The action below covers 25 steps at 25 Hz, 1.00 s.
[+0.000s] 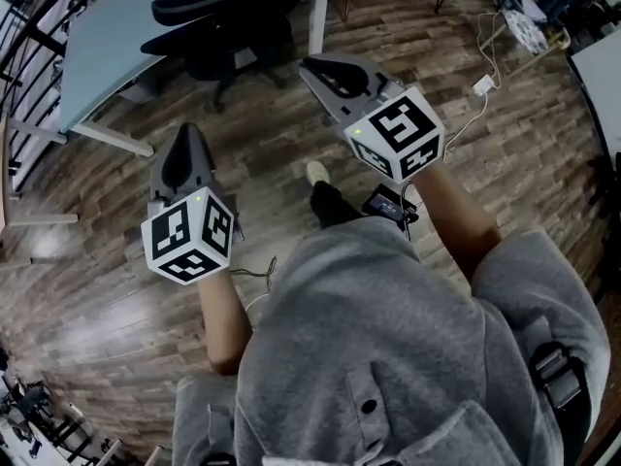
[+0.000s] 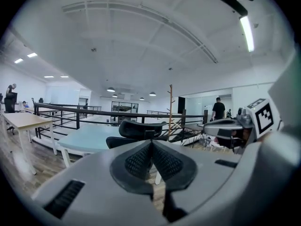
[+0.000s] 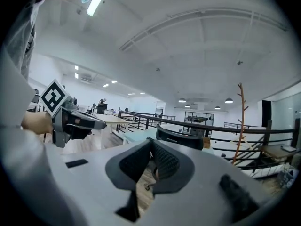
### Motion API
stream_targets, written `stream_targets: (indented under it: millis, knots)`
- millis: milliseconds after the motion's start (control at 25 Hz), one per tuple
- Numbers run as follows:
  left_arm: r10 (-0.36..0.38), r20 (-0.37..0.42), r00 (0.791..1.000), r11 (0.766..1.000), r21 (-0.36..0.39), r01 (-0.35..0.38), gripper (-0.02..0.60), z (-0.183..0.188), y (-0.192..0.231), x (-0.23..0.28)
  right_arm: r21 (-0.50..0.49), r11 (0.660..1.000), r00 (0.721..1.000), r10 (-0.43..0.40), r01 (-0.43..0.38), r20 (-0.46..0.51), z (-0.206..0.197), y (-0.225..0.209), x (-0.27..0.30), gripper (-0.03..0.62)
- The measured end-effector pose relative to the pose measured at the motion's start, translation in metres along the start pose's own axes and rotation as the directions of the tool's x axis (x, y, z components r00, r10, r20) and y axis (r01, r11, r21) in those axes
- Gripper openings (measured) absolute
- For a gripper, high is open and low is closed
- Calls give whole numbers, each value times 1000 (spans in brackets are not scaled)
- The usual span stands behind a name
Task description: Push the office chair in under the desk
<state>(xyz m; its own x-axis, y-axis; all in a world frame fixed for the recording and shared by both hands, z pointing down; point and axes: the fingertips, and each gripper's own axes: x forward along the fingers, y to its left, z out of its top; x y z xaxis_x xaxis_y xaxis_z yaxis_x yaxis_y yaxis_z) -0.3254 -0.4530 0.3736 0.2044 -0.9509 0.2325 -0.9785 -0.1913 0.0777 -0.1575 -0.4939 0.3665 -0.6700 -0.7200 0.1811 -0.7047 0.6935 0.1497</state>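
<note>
at the desk [image 1: 102, 51] stands the office chair [image 1: 231, 29]; left gripper [image 1: 186, 129] and right gripper [image 1: 307, 64], fingers closed and empty, hang clear of it.

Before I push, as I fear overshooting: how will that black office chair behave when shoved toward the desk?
The office chair likely rolls easily: its star base stands on smooth wooden floor. Pushed at the backrest, it may swivel or tip slightly rather than run straight.

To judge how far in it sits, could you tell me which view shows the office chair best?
The head view: the office chair shows from above, headrest, seat and base, at the desk. Both gripper views show mostly its headrest behind their jaws.
</note>
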Motion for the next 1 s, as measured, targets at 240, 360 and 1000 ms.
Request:
stream_targets:
  millis: [240, 360, 1000]
  knots:
    - [-14, 19, 1000, 999, 33, 14, 20, -5, -30, -42, 14, 999, 999, -35, 35, 1, 3, 18, -41, 38]
    - [-22, 25, 999, 999, 48, 21, 20, -4, -44, -49, 21, 999, 999, -43, 43, 3, 4, 14, -53, 38]
    - [-28, 15, 999, 997, 71, 27, 20, 22, -124, -29, -473, 881, 964, -141, 18, -226, 10, -179, -178, 38]
